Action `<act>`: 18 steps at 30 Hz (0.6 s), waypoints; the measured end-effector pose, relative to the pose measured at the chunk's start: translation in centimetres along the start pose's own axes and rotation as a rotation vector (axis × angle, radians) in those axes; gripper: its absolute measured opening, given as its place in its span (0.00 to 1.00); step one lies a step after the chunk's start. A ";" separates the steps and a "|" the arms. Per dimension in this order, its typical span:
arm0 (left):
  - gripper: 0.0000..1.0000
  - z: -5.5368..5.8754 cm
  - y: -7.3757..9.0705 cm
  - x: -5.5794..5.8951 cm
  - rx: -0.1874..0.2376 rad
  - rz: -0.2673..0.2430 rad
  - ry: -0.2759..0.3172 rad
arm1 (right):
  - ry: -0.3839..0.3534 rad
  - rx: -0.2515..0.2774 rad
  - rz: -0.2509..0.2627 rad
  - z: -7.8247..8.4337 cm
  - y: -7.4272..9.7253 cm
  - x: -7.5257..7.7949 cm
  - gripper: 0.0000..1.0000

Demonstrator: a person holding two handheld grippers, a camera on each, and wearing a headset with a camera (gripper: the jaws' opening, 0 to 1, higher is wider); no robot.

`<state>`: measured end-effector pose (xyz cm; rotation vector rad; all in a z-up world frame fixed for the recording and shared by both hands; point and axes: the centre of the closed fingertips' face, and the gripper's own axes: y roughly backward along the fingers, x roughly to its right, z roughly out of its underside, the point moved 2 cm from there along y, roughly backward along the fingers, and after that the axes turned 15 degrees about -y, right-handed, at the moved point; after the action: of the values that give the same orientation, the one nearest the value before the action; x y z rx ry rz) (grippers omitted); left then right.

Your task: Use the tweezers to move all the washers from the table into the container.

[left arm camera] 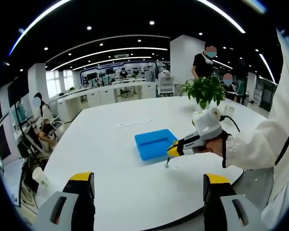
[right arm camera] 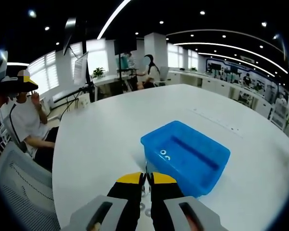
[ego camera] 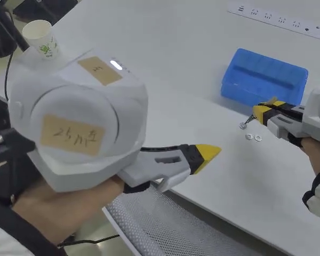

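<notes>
**Right fingers pinch the tweezers beside the container**

Head view: the right gripper (ego camera: pixel 262 112) has its fingers closed narrow on the tweezers (ego camera: pixel 249 119), with a washer (ego camera: pixel 242 126) at the tweezers' tip just ahead of the fingers. Two loose washers (ego camera: pixel 253 138) lie on the tabletop (ego camera: pixel 192 80) just beside that tip. The blue container (ego camera: pixel 264 77) sits near, beyond the fingers. The left gripper (ego camera: pixel 208 152) hovers well apart.

Left gripper view: its fingers (left arm camera: pixel 82 190) stand wide, holding nothing. The container (left arm camera: pixel 154 143) lies well ahead, between them.

Right gripper view: the fingers (right arm camera: pixel 130 185) clamp the tweezers (right arm camera: pixel 146 179). The container (right arm camera: pixel 188 156), just ahead, holds two washers (right arm camera: pixel 164 154).
</notes>
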<state>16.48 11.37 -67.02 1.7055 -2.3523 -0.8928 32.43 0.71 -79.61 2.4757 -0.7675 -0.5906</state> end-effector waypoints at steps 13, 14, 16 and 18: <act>0.95 0.2 0.0 -0.2 -0.002 -0.007 0.007 | 0.012 -0.018 0.004 0.4 0.0 0.1 0.02; 0.95 0.2 0.0 -0.2 -0.002 -0.007 0.007 | 0.011 -0.017 0.003 0.4 0.0 0.1 0.02; 0.95 0.2 0.0 -0.2 -0.003 -0.007 0.006 | 0.013 -0.015 0.005 0.4 -0.1 0.1 0.02; 0.95 0.3 0.0 -0.2 -0.005 -0.006 0.006 | 0.014 -0.013 0.006 0.3 -0.1 0.1 0.02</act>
<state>16.48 11.67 -67.18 1.7115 -2.3406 -0.8930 32.42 0.61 -79.96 2.4620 -0.7633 -0.5737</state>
